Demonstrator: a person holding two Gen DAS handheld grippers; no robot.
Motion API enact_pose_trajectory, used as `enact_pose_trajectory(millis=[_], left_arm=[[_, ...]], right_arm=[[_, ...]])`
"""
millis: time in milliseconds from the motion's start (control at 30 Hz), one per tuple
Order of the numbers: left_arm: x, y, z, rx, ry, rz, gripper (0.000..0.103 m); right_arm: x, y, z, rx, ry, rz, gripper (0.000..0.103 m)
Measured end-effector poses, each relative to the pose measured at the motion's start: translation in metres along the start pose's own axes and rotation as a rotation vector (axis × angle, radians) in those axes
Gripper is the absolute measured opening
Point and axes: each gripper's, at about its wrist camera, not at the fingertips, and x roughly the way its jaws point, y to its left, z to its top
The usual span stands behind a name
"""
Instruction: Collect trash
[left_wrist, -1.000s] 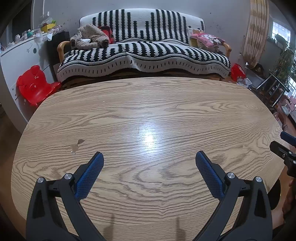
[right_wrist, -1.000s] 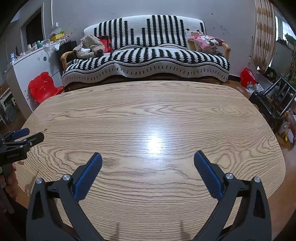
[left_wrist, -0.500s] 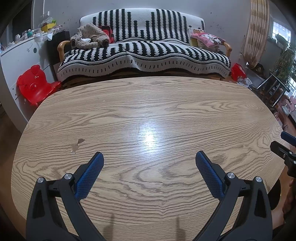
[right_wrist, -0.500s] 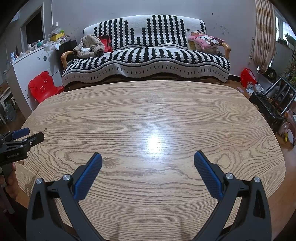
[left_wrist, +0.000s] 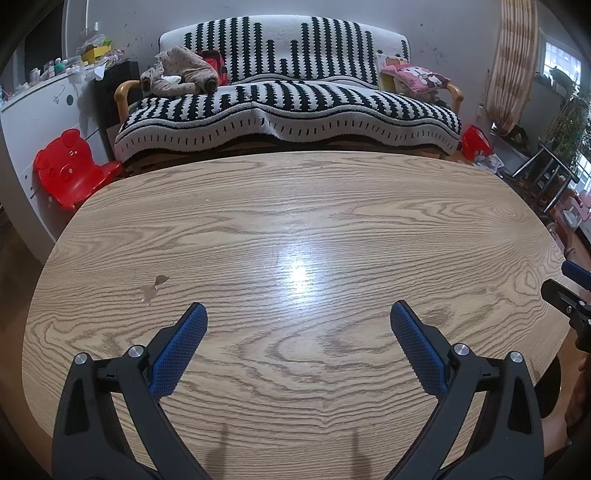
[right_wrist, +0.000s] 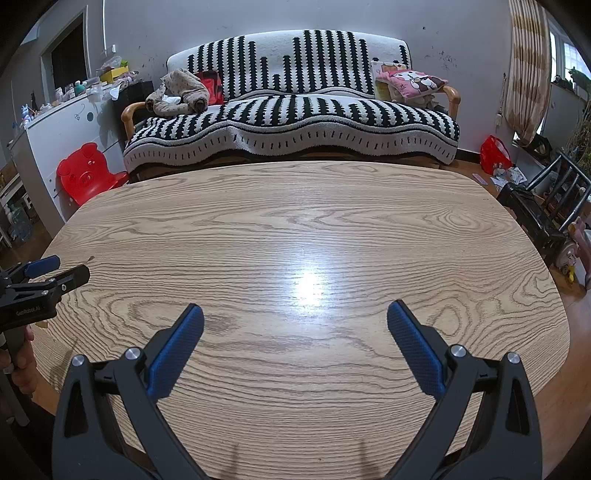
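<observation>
Nothing has moved: left gripper (left_wrist: 298, 314) and right gripper (right_wrist: 295, 314), jaws wide, hover above the oval oak-grain table (left_wrist: 295, 206), rim unobstructed.

You are looking at two evenly lit, fairly dim indoor views with a cool cast. A white glare patch sits on the wooden table (left_wrist: 295, 229) at mid-frame in both. Daylight enters from a window (right_wrist: 565, 40) at the upper right. Faint, thin shadows fall at the bottom centre of each frame. Fisheye bending curves the table edge and darkens the corners. Focus is sharp throughout, without motion blur.
</observation>
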Motion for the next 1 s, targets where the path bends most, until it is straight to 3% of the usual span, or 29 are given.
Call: enact_pose_trajectory(millis=[1000], left_arm=[[0.0066, 0.0029, -0.0103, -0.020, 0.018, 0.001, 0.096]], right_arm=[[0.0005, 0.0000, -0.0006, -0.001, 0.000, 0.001, 0.096]])
